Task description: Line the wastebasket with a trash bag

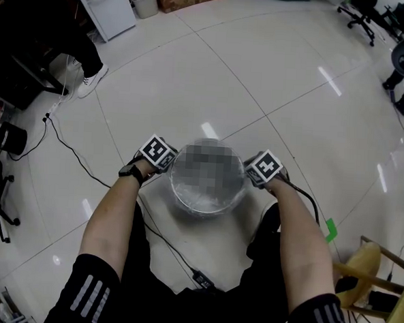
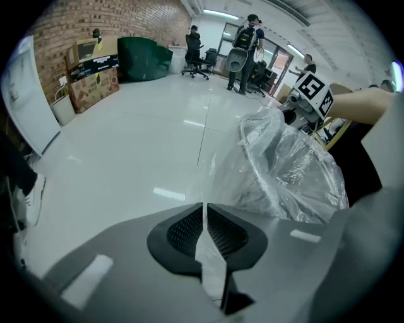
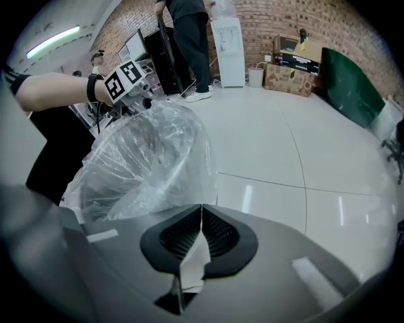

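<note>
Your left gripper (image 2: 203,217) has its jaws pinched together on a thin strip of clear film, the edge of the trash bag (image 2: 284,170). The bag billows up and to the right of the jaws, crinkled and see-through. Your right gripper (image 2: 302,107) sits at the bag's far side, marker cube on top, forearm running off right. Glossy white floor (image 2: 126,145) lies beyond. At the back are a brick wall (image 2: 76,25), cardboard boxes (image 2: 91,82) and standing people (image 2: 243,44).

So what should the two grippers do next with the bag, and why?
Probably pull both edges down over the rim of the wastebasket: the left gripper and right gripper each pinch the clear trash bag on opposite sides, its mouth spread open.
</note>
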The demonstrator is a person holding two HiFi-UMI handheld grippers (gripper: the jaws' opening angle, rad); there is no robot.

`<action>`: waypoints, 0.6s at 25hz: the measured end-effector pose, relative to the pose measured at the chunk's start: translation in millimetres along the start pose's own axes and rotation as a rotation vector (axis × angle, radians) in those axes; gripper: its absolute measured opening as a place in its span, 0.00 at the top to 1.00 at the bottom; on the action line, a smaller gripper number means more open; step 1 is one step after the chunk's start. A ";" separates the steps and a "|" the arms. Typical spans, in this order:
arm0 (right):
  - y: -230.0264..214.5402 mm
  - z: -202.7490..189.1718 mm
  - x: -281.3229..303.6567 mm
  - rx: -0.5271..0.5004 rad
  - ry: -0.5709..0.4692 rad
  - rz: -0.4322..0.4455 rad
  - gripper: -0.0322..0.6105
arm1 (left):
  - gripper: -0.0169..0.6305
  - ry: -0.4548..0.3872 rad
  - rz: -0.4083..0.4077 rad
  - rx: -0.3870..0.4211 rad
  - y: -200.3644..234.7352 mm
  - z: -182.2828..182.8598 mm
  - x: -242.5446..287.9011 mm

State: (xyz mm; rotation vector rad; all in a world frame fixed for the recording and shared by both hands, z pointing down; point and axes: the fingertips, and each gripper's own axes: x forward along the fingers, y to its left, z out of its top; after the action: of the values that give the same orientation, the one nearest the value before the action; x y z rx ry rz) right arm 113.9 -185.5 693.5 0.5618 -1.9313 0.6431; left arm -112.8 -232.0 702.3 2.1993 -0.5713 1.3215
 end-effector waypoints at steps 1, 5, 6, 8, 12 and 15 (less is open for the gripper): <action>-0.9 0.3 -2.0 -0.001 -0.004 -0.002 0.93 | 0.94 -0.003 0.007 0.006 0.6 0.9 -2.6; -8.1 2.0 -21.0 0.018 -0.029 -0.026 0.87 | 0.89 -0.045 0.037 0.008 5.0 10.8 -23.8; -10.3 4.3 -27.5 0.020 -0.044 -0.035 0.86 | 0.89 -0.061 0.047 0.011 6.7 14.9 -31.9; -13.7 9.5 -40.0 0.014 -0.080 -0.048 0.85 | 0.88 -0.089 0.068 0.026 8.9 22.8 -48.9; -18.9 19.2 -66.1 -0.031 -0.133 -0.100 0.84 | 0.87 -0.122 0.081 0.083 1.0 31.5 -82.5; -13.7 23.2 -82.1 -0.084 -0.158 -0.115 0.83 | 0.86 -0.122 0.058 0.151 -19.4 34.0 -100.7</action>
State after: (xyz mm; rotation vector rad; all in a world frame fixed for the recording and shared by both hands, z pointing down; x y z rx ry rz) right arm 140.6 -202.1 613.1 0.6818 -2.0455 0.4534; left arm -122.4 -228.3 594.7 2.4161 -0.6024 1.3039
